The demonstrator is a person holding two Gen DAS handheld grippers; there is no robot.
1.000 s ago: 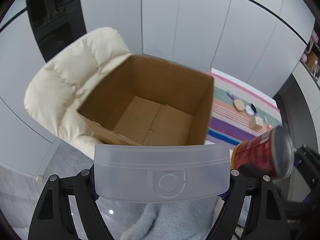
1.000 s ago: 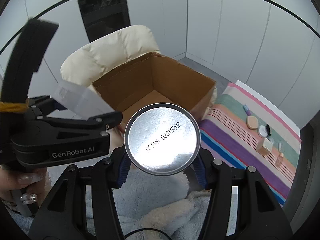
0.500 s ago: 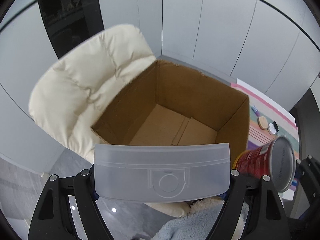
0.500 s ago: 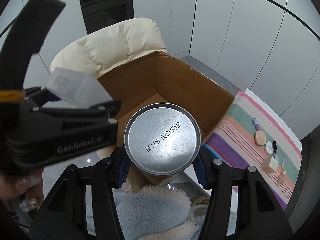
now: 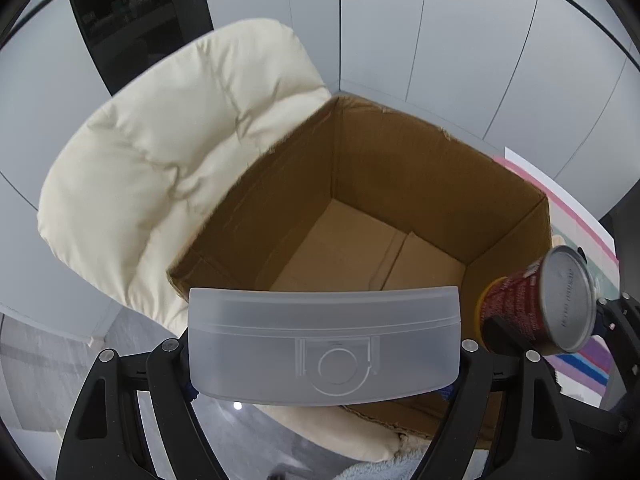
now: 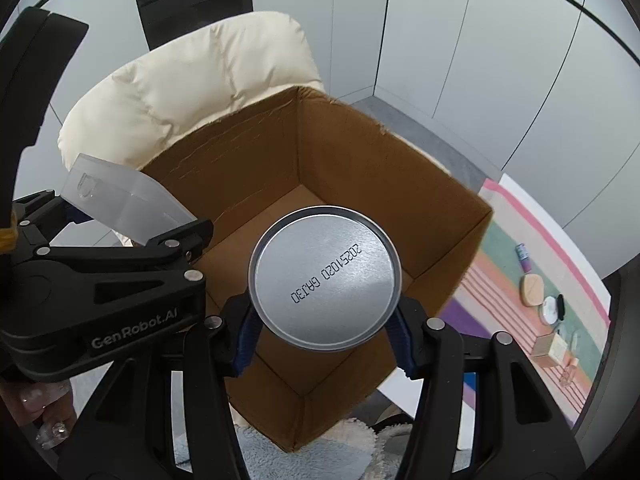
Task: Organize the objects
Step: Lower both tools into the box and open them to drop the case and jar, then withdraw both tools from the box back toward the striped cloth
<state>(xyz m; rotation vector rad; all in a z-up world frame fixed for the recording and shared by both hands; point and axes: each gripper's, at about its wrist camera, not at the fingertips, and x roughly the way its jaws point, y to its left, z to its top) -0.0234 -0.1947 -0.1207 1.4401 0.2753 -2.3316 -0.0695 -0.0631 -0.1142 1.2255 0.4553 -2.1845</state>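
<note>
An open, empty cardboard box [image 5: 400, 200] sits on a cream cushioned chair [image 5: 168, 152]; it also shows in the right wrist view [image 6: 360, 168]. My left gripper [image 5: 324, 352] is shut on a translucent plastic box [image 5: 324, 344], held over the cardboard box's near edge; it shows at the left of the right wrist view [image 6: 120, 204]. My right gripper [image 6: 324, 332] is shut on a red can with a silver end [image 6: 324, 280], held above the cardboard box's opening. The can shows at the right of the left wrist view [image 5: 540, 308].
A striped mat [image 6: 532, 280] to the right holds small cosmetic items [image 6: 532, 288]. A fluffy light-blue blanket [image 6: 260, 456] lies below the cardboard box. White wall panels [image 5: 440, 40] and a dark panel [image 5: 136, 12] stand behind the chair.
Both grippers have moved forward and up over the cardboard box, still holding their objects. The box now looks closer and more of its inside shows.
</note>
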